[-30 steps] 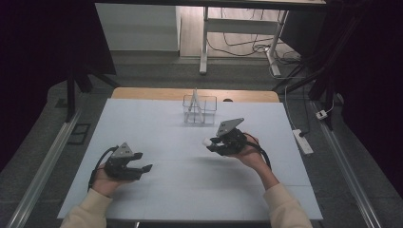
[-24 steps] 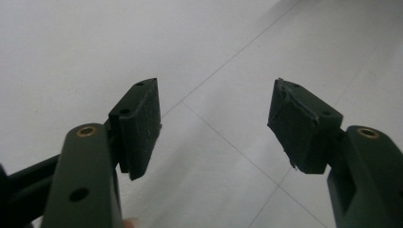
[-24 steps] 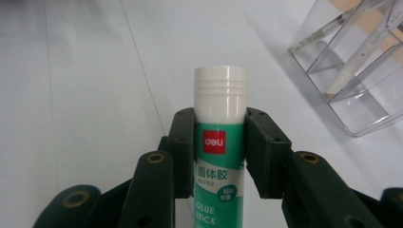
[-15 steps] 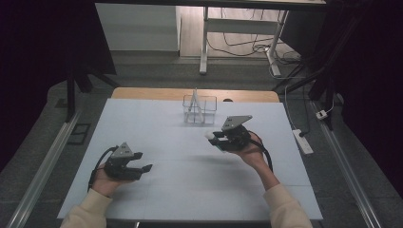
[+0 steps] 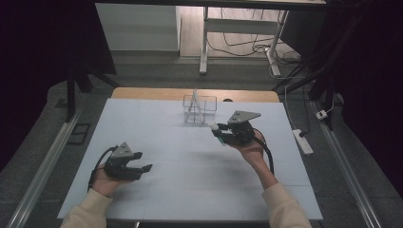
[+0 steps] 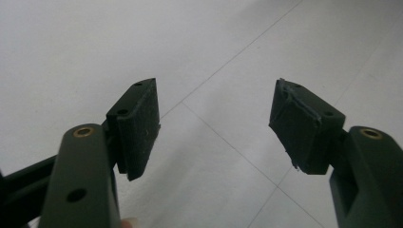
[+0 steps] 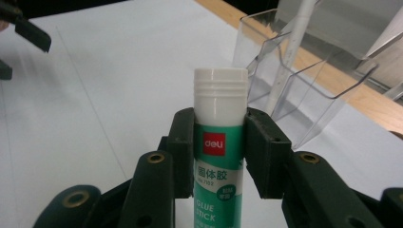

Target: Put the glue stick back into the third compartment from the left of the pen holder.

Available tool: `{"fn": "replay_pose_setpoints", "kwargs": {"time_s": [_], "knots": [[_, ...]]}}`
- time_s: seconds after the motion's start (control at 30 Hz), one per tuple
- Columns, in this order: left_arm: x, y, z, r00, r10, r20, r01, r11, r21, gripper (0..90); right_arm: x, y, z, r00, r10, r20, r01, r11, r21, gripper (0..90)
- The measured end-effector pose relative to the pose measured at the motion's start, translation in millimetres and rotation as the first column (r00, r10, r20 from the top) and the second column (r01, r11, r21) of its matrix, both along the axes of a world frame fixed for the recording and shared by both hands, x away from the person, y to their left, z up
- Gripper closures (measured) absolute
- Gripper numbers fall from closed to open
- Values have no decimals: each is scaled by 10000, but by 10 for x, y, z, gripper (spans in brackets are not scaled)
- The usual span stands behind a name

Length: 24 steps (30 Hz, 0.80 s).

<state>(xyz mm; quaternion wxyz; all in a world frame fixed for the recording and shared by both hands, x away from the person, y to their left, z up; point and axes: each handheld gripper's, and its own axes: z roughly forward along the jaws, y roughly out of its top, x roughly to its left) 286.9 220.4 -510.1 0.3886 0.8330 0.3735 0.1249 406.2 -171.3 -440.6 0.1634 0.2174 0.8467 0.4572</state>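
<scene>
Nearest the person, the left hand-held gripper (image 5: 140, 167) rests low over the white counter (image 5: 190, 190), jaws apart with nothing between them. Further out, the right hand-held gripper (image 5: 219, 134) is clamped on a glue stick (image 7: 219, 156), pads gripping the green label just under the white cap, cap end pointing towards the clear organiser (image 5: 200, 109). A white pen (image 7: 290, 52) leans inside one compartment. Judgement: the step is carrying the stick to the organiser; best to tip it upright, aim for a free compartment clear of the pen, and release only once it sits inside.
</scene>
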Motion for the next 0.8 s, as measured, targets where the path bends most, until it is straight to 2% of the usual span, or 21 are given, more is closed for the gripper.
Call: {"fn": "replay_pose_setpoints", "kwargs": {"time_s": [0.13, 0.57, 0.8], "knots": [[5, 6, -3, 10000, 10, -31, -10, 10000, -38, 335, 34, -13, 30, 9996, -218, 177, 214, 9995, 227, 644], [6, 4, -5, 10000, -18, -50, 18, 10000, -55, 331, 201, 22, 142, 9963, -854, -102, 860, 9904, 1087, 643], [8, 5, -7, 10000, -24, -59, 24, 10000, -73, 330, 262, 67, 190, 9951, -989, -75, 990, 9881, 1178, 643]]}}
